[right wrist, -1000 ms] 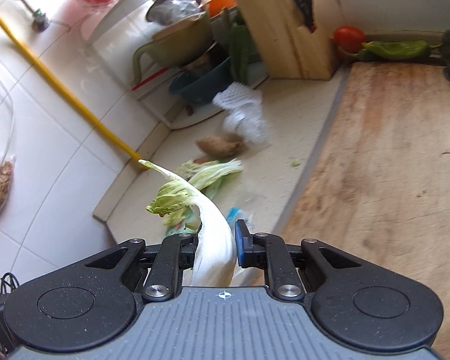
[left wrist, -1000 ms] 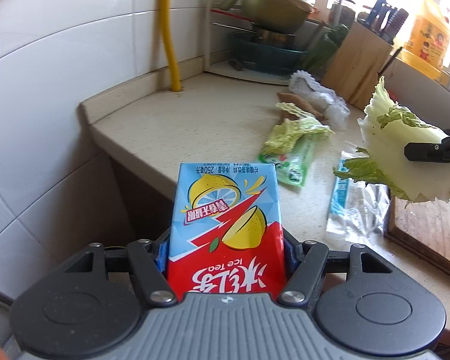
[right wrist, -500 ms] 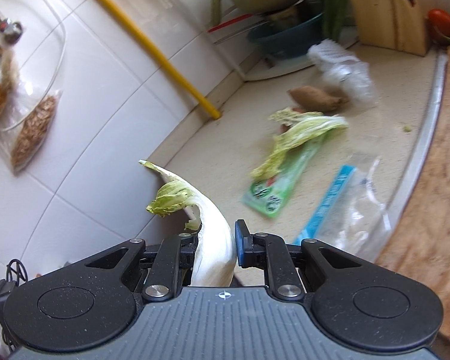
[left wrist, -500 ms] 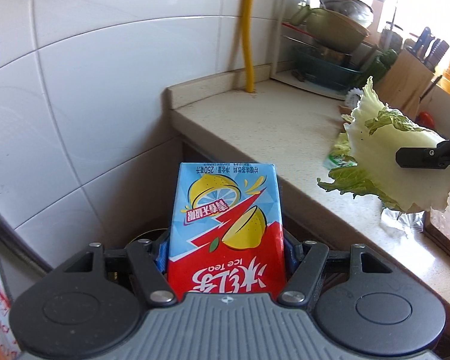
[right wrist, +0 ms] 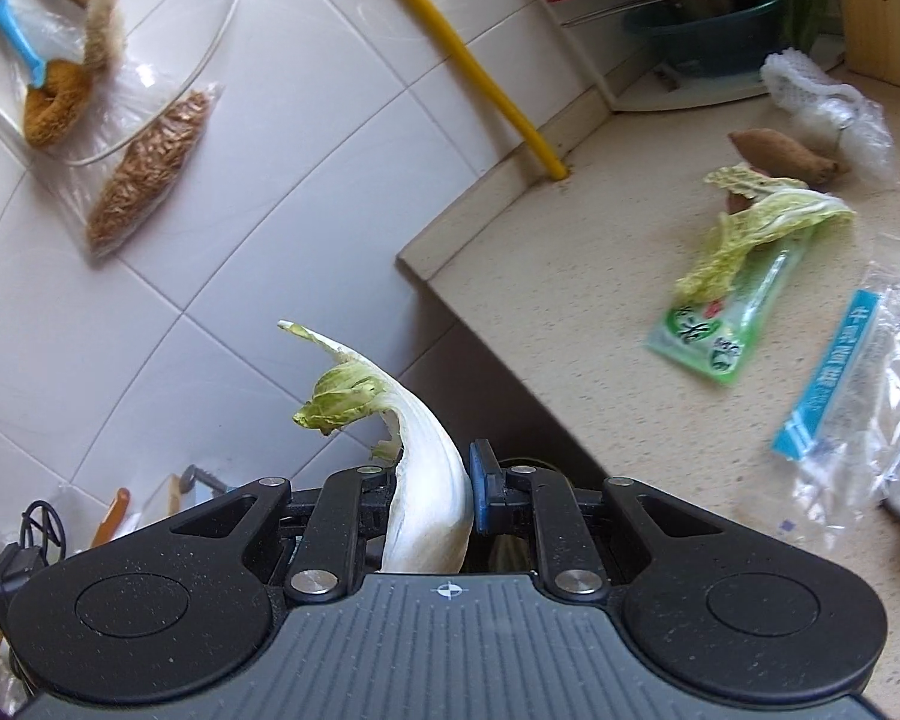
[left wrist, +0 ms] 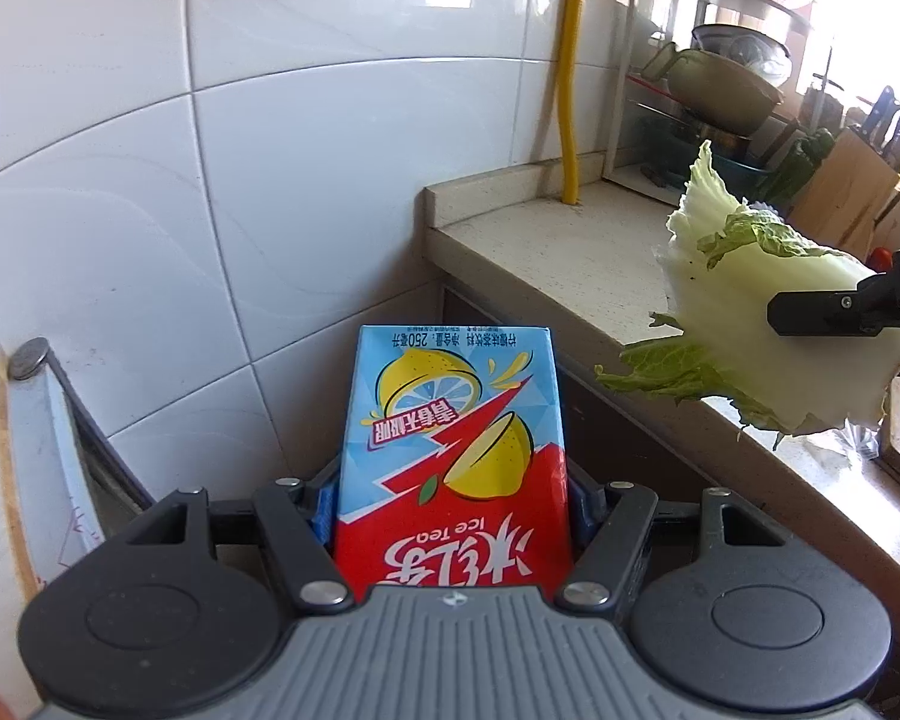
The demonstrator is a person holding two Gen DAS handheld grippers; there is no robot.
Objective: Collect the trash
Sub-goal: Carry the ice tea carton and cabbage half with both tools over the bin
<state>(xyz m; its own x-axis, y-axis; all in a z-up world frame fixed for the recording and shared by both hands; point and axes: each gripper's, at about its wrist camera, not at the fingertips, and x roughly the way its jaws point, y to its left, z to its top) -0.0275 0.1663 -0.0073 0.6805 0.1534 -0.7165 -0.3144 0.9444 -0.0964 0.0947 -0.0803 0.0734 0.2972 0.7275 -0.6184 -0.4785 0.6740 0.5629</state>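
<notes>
Left tool (left wrist: 453, 498): pinching one ice tea carton (left wrist: 450, 450), upright between its pads, held off the end of the surface (left wrist: 546, 252), in front of the white tiled wall (left wrist: 270, 180).

Right tool (right wrist: 432, 492): pressed onto one cabbage leaf (right wrist: 426, 480) at the white stalk; the leaf is also off the surface's end.

On the surface, counted from the yellow pipe (right wrist: 480, 78) outward: one sweet potato (right wrist: 786, 153), one white foam net (right wrist: 822, 102), one more cabbage leaf lying on one green wrapper (right wrist: 720, 324), one clear bag with a blue strip (right wrist: 852, 384).
</notes>
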